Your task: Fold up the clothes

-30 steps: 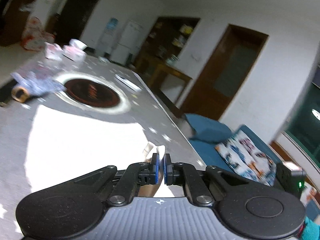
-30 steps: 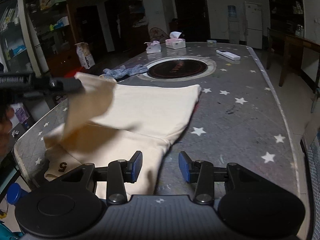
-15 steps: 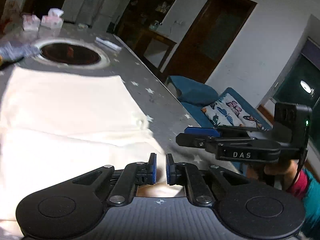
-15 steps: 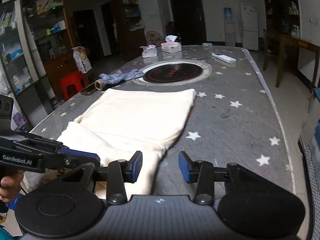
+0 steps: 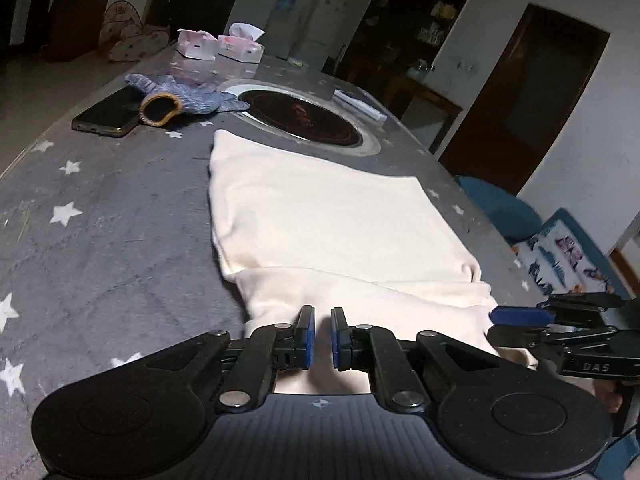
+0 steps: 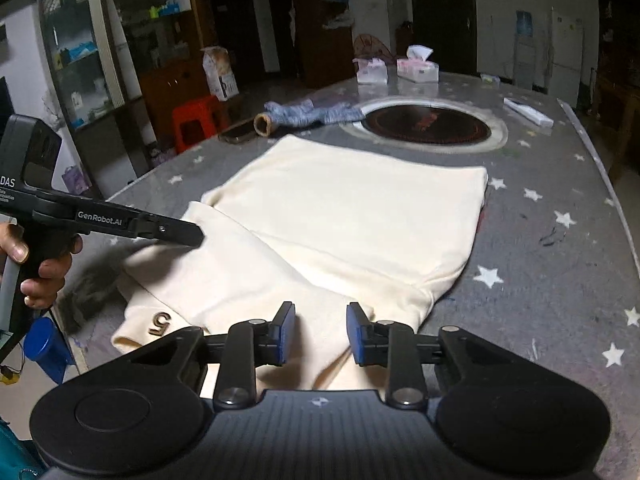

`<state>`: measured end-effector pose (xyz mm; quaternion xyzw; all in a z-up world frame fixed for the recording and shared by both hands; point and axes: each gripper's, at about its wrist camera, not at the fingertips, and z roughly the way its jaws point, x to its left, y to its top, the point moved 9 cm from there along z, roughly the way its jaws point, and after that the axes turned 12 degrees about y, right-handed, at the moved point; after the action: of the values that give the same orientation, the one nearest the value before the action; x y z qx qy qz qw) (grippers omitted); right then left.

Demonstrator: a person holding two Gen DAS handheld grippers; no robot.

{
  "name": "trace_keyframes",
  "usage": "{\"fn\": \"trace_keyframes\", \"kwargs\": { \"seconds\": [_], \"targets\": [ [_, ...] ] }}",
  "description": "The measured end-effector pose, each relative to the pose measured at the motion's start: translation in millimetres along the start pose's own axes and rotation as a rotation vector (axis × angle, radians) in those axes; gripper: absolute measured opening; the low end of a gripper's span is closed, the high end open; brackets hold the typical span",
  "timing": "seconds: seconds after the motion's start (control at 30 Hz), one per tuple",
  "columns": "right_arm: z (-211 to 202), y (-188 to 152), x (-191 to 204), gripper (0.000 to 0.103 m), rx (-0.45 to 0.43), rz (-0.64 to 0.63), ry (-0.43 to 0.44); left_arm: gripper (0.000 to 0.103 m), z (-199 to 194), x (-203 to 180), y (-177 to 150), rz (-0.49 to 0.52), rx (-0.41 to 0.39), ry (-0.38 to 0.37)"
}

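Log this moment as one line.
left gripper: open, empty | right gripper: open, empty | cream garment: partly folded, flat on table

Left gripper (image 5: pixel 322 334): we hold it low at the bottom centre of its own view, jaws parted by a narrow gap, nothing between the blue pads.
Right gripper (image 6: pixel 320 333): we hold it at bottom centre, jaws spread wide and empty.
Left hand (image 6: pixel 38 264): at the left edge of the right view, our fingers wrap the handle.
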<state>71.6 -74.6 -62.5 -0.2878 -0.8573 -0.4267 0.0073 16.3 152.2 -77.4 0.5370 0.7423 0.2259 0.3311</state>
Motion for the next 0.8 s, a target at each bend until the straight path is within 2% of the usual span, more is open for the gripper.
{"fn": "trace_keyframes", "kwargs": {
  "seconds": [0.13, 0.3, 0.43, 0.57, 0.63, 0.8],
  "targets": [
    [-2.2, -1.7, -6.5, 0.027, 0.006, 0.016, -0.013, 0.010, -6.0, 0.4, 5.3, 0.003, -0.019, 0.014],
    [2.1, -3.2, -10.6, 0.027, 0.015, 0.026, -0.014, 0.010, -8.2, -20.9, 15.9, 0.074, -0.054, -0.003],
    [6.1, -4.1, -12.6, 0.027, 0.023, 0.025, -0.018, 0.010, 2.1, -29.0, 12.5, 0.130, -0.044, 0.017],
    [10.6, -3.7, -10.9, 0.015, 0.029, -0.004, -0.036, 0.010, 8.3, -22.3, 9.6, 0.116, -0.027, 0.027],
    [8.5, -0.4, -10.8, 0.004, 0.017, -0.016, -0.052, 0.010, 7.9, -18.5, 9.8, 0.105, -0.027, 0.027],
    [2.1, 14.0, -10.9, 0.003, -0.020, -0.067, -0.109, 0.010, 7.6, -13.9, 9.7, 0.096, -0.027, 0.036]
  ]
}}
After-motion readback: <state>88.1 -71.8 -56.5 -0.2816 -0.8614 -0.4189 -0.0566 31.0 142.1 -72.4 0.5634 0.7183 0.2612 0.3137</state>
